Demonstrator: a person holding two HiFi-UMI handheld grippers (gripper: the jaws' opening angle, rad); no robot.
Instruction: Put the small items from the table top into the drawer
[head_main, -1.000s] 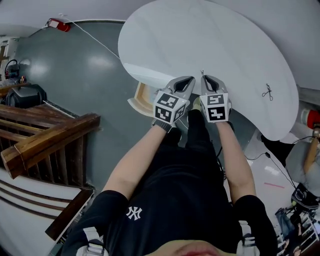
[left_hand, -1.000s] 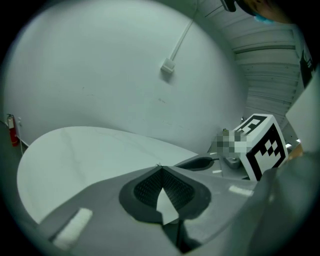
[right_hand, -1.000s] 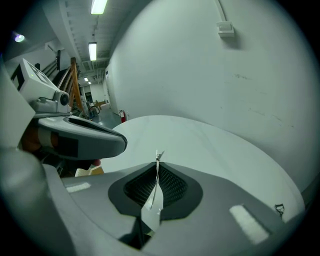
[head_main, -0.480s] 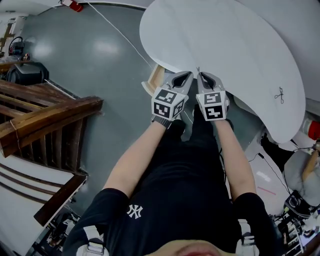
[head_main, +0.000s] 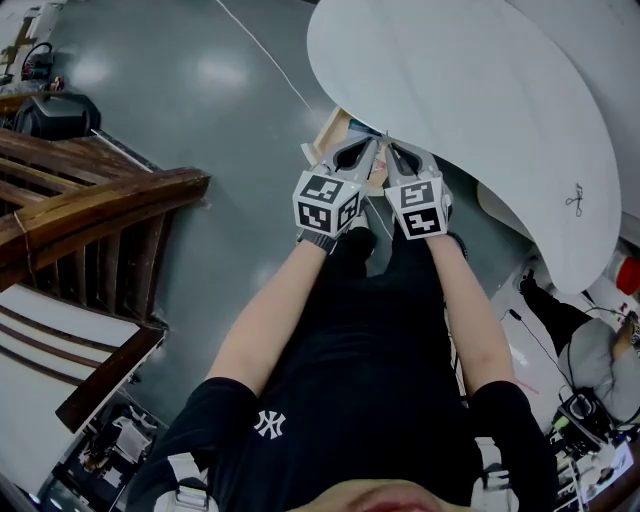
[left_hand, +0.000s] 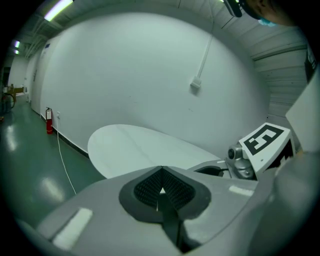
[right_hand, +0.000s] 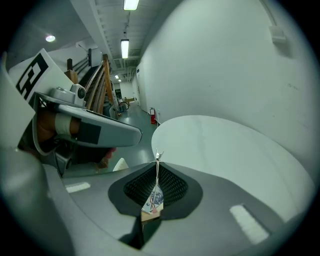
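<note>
My right gripper is shut on a small flat printed tag. A thin metal end of the tag sticks up past the fingertips. My left gripper is shut with nothing between its pads, and it sits right beside the right one. Both hover at the near edge of the white table, just over the open light-wood drawer under that edge. The drawer's inside is mostly hidden by the grippers. A small pair of scissors lies at the table's right end.
Wooden beams and a railing stand to the left on the grey floor. A white cable runs across the floor toward the table. Gear and cables lie at the lower right. A white wall rises behind the table.
Both grippers, still side by side, have moved left along the table edge to above the open drawer. The drawer shows more in view, and the scissors have slid further right.
</note>
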